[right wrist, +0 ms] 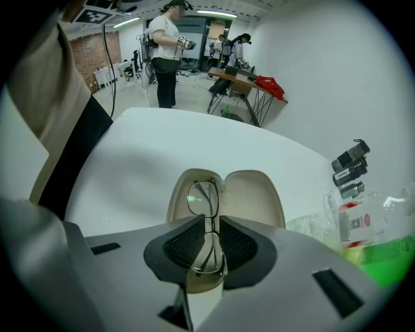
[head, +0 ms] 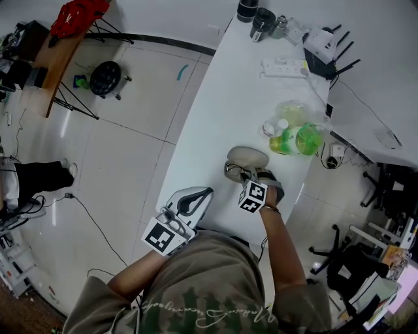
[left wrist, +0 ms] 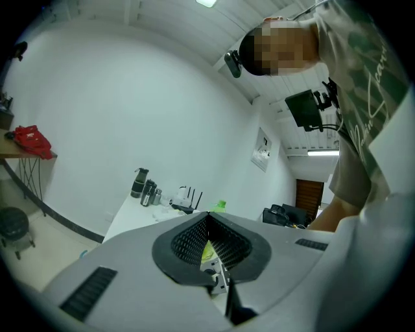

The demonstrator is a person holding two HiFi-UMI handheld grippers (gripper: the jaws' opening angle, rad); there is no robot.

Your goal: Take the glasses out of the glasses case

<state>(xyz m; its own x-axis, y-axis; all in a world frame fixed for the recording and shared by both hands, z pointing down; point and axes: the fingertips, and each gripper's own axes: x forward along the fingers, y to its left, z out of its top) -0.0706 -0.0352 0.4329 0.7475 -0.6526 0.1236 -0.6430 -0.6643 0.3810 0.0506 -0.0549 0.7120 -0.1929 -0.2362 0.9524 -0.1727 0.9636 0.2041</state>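
A beige hard-shell glasses case (right wrist: 249,194) lies open on the long white table (head: 222,98), both shells facing up. The right shell's lining is bare. The thin dark metal-framed glasses (right wrist: 206,214) stand on edge at the left shell. The far lens is above that shell, and the near lens is pinched between the closed jaws of the right gripper (right wrist: 206,249). No view shows whether the frame touches the case.

The left gripper (left wrist: 209,224) has its jaws pressed together with nothing between them. It hangs at the table's near edge, well apart from the case.

There is one case, one pair of glasses and two grippers. Three dark cylindrical flasks (head: 261,19) stand at the table's far end, near one white power strip (head: 285,67) and one white router (head: 323,45) with black aerials. Green plastic bottles (head: 297,138) in clear wrap lie just beside the case; their number is unclear.

Only the head view shows both grippers together. Only the right gripper view shows the case's inside and the grip on the frame. The left gripper view misses the case entirely, showing the flasks and router far off.
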